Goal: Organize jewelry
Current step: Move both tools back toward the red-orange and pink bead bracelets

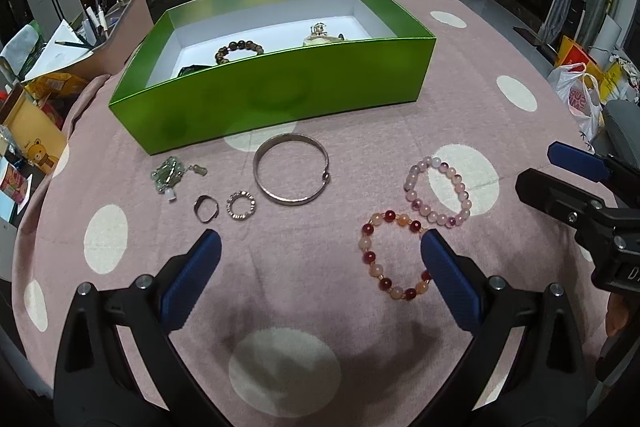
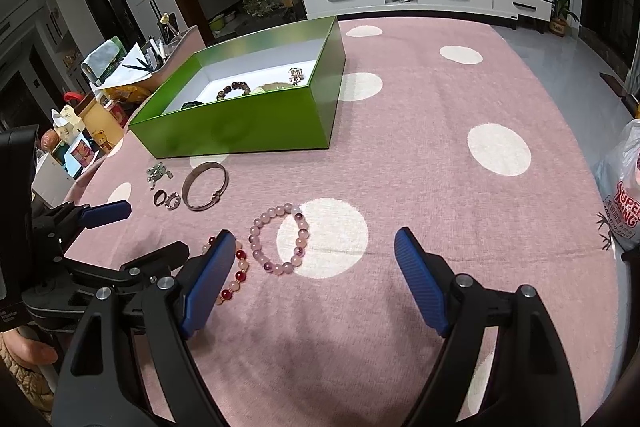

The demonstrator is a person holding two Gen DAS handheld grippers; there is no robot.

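We see loose jewelry spread on a worktop (image 1: 460, 107) covered in pink cloth with white dots. Nearest us lies a red-and-peach bead bracelet (image 1: 394, 255), round and glossy, and just beyond it a pale pink bead bracelet (image 1: 440, 191) resting partly on a white dot. To their left sits a smooth silver bangle (image 1: 292, 169), then a studded ring (image 1: 241, 205), a plain dark ring (image 1: 206, 209) and a small tangle of green charms (image 1: 172, 175). Behind them all stands an open green box (image 1: 280, 83) with a white inside, its glossy wall close to the bangle; a brown bead bracelet (image 1: 239, 51) and other small pieces lie within.

Our left hand-held gripper (image 1: 320, 251) hovers low, its ribbed blue pads spread wide and holding nothing, the right pad overlapping the red bracelet in view. Our right hand-held gripper (image 2: 316, 247) is likewise spread wide and empty, above the pale bracelet.
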